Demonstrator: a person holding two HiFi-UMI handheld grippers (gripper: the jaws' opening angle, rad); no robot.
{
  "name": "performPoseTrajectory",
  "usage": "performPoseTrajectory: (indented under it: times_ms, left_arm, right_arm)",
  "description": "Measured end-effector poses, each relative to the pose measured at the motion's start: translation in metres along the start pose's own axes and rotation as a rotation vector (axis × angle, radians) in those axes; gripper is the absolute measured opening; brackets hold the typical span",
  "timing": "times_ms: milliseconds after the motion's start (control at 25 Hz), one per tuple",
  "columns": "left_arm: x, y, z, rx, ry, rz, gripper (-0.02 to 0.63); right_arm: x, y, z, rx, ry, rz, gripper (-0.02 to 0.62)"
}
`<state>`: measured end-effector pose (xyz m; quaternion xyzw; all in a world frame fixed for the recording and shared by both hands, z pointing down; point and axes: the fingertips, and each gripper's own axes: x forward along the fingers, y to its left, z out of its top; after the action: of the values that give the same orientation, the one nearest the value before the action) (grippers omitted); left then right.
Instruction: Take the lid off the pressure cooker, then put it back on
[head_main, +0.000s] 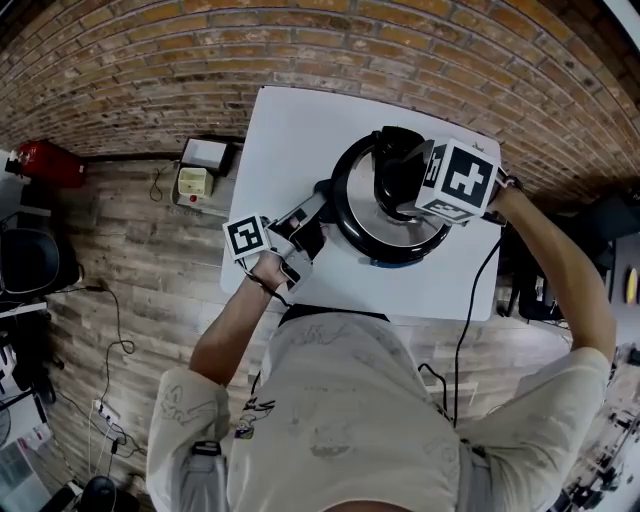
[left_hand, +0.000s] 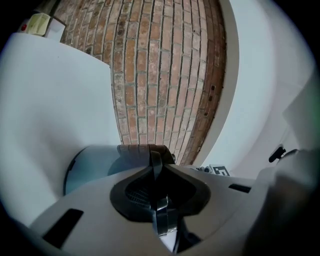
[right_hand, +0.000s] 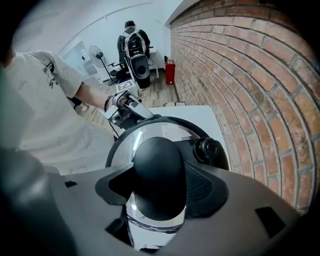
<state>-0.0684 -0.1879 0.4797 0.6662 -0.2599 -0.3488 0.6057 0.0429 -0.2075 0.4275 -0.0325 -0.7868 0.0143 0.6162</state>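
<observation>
Two grips are set on the round steel pressure cooker (head_main: 400, 258), which stands on the white bench (head_main: 300, 130). The right gripper (right_hand: 159, 172) points down, its fingers clamped wide round the black domed knob (right_hand: 157, 162) of the shiny lid (right_hand: 150, 132), still seated. The left gripper (left_hand: 152, 160) lies level, its fingers nearly closed on the thin dark side handle (head_main: 322, 190). Whether the lid is locked is hidden.
</observation>
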Motion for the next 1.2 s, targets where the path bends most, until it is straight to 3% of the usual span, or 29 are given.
performPoseTrajectory:
  times_ms: [360, 480, 680, 1200]
  left_arm:
    - [-0.001, -0.001, 0.004, -0.009, -0.067, -0.023, 0.069]
    - [-0.004, 0.001, 0.003, -0.028, -0.108, -0.034, 0.069]
    - [-0.003, 0.001, 0.004, -0.007, -0.103, -0.016, 0.069]
    - [-0.002, 0.001, 0.004, -0.007, -0.106, -0.018, 0.069]
  right_arm:
    - [-0.002, -0.013, 0.0, 0.381, -0.018, -0.097, 0.299]
    - [-0.001, -0.014, -0.001, 0.461, -0.036, -0.113, 0.31]
    - [-0.003, -0.016, -0.001, 0.474, -0.033, -0.12, 0.314]
    - [-0.003, -0.013, 0.001, 0.352, -0.026, -0.094, 0.298]
